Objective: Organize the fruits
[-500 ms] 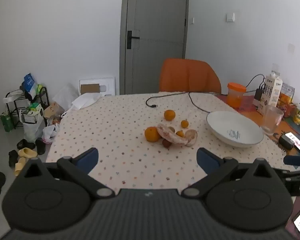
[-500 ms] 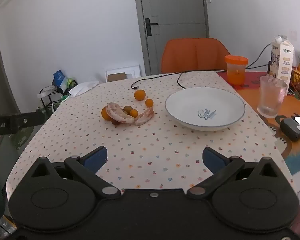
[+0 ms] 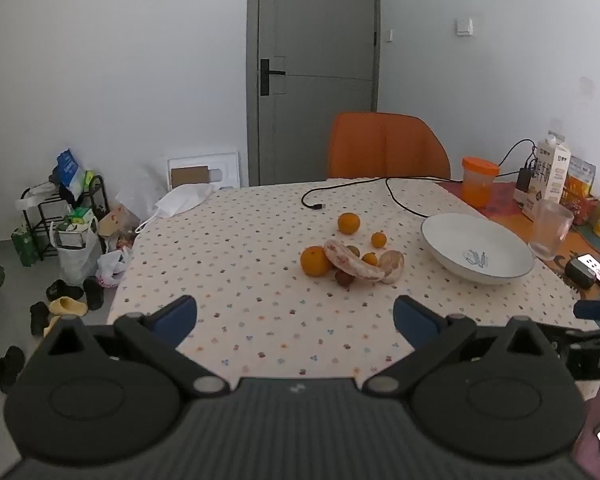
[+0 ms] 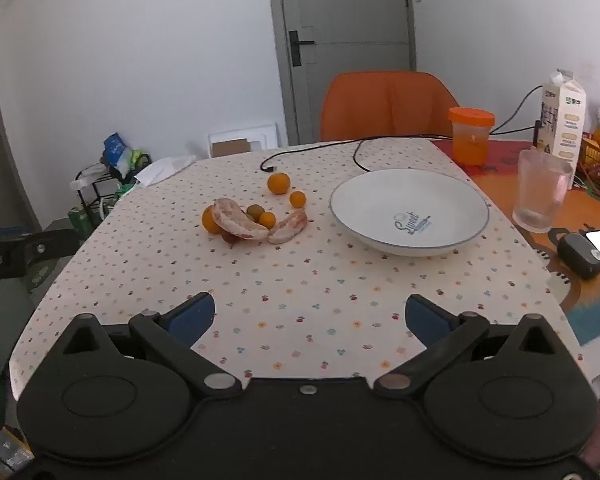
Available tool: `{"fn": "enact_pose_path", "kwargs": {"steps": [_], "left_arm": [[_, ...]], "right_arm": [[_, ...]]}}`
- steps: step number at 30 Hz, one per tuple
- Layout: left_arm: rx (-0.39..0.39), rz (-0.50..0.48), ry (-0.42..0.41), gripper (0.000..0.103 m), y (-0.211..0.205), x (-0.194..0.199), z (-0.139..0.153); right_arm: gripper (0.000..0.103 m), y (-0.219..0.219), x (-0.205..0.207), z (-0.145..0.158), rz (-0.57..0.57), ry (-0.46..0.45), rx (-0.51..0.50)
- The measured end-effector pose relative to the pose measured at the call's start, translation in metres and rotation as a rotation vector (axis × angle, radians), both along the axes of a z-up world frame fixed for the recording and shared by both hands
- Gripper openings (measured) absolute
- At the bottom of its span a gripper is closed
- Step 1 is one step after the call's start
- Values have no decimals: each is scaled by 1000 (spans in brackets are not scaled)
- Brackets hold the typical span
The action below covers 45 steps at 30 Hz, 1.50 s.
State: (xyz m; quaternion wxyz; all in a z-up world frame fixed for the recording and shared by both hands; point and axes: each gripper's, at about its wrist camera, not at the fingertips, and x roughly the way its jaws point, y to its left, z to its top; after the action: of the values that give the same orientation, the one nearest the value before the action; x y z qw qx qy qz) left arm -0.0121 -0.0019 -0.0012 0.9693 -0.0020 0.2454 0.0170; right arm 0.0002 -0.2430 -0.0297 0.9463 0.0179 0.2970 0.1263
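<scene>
Left wrist view: left gripper and right gripper both gape empty over the table, fruit beside the bowl.

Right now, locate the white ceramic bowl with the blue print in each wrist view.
Left wrist: white ceramic bowl with the blue print, right of centre, to the right of the fruit pile.
Right wrist: same bowl, just above centre.
Shared landmark: orange-lidded plastic jar, behind the bowl in both.

The dark fruit lies half hidden under the peeled segment — its kind unclear.
</scene>
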Motion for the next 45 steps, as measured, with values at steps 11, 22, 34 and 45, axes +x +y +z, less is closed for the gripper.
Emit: {"fn": "enact_pose_path", "kwargs": {"steps": [11,22,34,45], "left_arm": [[-6,-1,8,103,1,-3,2],[-12,7,12,103,3,-4,0],[-20,6,5,103,3,-5,1],[-16,6,3,103,4,-7,3]], "right_arm": [[103,2,-4,2,12,-9,-9],[103,2,-5,5,19,-15,-13],[103,5,-5,5,22,-15,-21],[103,4,-6,7,16,-18,-21]]}}
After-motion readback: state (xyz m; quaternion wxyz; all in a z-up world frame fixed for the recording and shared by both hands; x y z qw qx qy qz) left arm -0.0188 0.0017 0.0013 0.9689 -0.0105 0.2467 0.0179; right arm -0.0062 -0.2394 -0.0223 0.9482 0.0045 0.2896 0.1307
